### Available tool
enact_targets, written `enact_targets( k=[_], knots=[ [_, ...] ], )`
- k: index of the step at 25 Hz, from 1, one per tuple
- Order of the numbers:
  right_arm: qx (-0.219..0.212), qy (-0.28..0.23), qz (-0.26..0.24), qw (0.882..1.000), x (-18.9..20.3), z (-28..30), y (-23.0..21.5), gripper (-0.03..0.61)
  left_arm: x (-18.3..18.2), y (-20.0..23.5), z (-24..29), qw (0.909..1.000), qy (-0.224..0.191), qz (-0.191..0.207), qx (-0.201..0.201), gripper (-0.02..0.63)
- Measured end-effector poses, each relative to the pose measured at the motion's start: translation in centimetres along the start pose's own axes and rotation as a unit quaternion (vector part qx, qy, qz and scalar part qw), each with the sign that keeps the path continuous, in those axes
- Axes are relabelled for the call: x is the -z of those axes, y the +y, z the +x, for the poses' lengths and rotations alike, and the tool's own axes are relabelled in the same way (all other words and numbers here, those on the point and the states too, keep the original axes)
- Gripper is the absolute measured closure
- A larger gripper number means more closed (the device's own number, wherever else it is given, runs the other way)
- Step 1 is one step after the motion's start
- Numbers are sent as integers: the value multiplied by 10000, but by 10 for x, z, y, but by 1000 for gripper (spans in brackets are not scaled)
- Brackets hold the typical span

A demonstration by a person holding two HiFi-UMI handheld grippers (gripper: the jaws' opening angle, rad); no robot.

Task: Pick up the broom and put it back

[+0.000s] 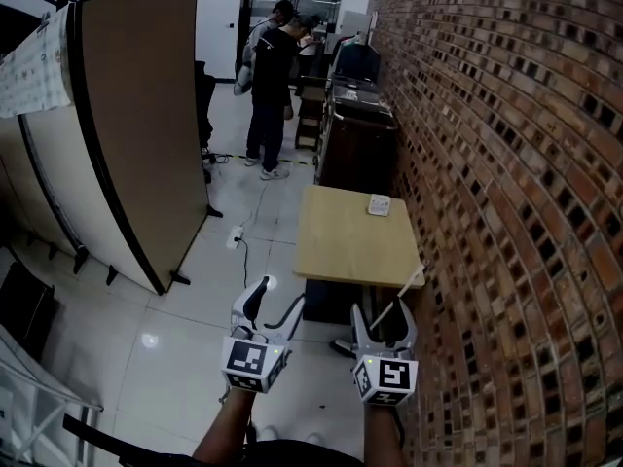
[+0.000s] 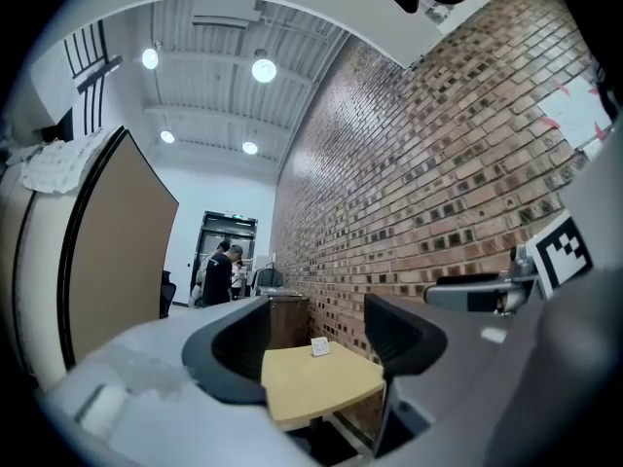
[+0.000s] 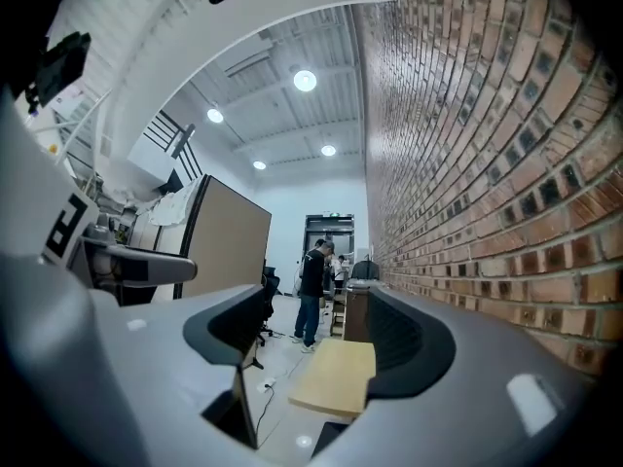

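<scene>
left gripper (image 1: 275,305) jaws: parted, nothing between the pads; near edge of the tabletop visible through the gap in the left gripper view (image 2: 316,343).
right gripper (image 1: 382,311) jaws: spread wide, pressing on nothing; only floor and the tabletop's near corner visible between them in the right gripper view (image 3: 321,339).
broom (image 1: 402,292): only a pale slanted handle visible, at the tabletop's near right corner, just beyond the right gripper; lower end hidden behind that gripper, head not visible; inside the jaw gap or behind it, impossible to tell.
tabletop (image 1: 341,246): light wood, straight ahead of both grippers, right edge against the brick wall.
dark base (image 1: 329,302): under the tabletop's near edge, close beside the handle.
white item (image 1: 379,205): small and flat, on the tabletop's far right corner.
brick wall (image 1: 506,163): along the tabletop's right side, running on past its far edge.
cabinet (image 1: 355,142): dark, just behind the tabletop's far edge, against the same wall.
floor (image 1: 185,329): pale glossy tiles, left of the tabletop.
plug strip (image 1: 235,236): white, with a cord, on the floor off the tabletop's far left corner.
partition (image 1: 146,115): tall brown panel on feet, well left of the tabletop, across the strip of floor.
people (image 1: 273,76): standing well beyond the tabletop's far edge, left of the cabinet, before a dark doorway.
</scene>
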State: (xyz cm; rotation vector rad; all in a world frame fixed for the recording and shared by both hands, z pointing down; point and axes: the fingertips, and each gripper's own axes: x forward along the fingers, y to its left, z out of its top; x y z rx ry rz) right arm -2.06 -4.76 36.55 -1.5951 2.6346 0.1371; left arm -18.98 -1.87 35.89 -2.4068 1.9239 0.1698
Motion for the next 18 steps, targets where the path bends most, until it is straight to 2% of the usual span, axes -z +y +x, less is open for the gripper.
enact_targets(
  k=[4,10,18],
  knots=[
    [-138,54,137,9998,12,-1,-4,256,5,-17,2,9999,84,95,-2,313],
    [-258,63,109,9996,14,-5,-13,259,10,-25,4,9994,108,124,-315,313],
    [-357,106,130,9992,18,-8,-18,268,15,-34,4,9992,246,219,-226,313]
  ],
)
